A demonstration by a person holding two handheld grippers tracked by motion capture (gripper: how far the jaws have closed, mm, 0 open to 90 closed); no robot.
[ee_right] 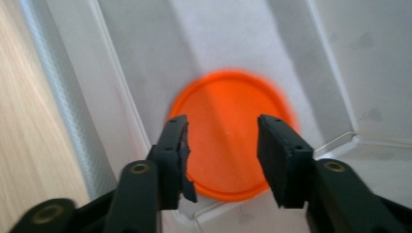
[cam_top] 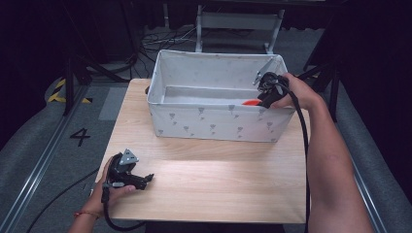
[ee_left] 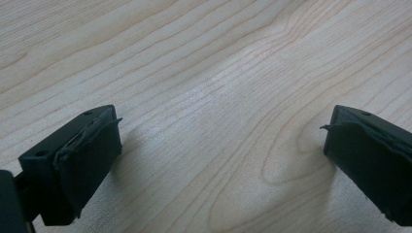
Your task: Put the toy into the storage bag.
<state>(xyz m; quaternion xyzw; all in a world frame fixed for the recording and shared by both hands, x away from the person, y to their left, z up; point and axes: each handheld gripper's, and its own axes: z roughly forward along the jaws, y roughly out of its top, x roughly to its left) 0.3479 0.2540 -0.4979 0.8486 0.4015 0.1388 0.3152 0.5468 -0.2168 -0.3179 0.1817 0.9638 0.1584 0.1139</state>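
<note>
The only writing that can be read is a black numeral "4" marked on the grey floor to the left of the table. The white fabric bin at the far side of the table carries a repeated small grey print, too small to make out as any shape or brand.

An orange disc lies inside the bin, near its right end. From the high view just a sliver of it shows above the bin's near wall. In the right gripper view its edges are slightly blurred, and its lower rim is cut by the jaws in front of it.

The right tongs hang over the disc inside the bin, jaws spread apart and holding nothing. Whether they touch the disc cannot be told. In the high view the right tongs are mostly hidden by the hand and cable.

The left tongs are spread wide and empty, low over bare wood near the table's front left corner.
</note>
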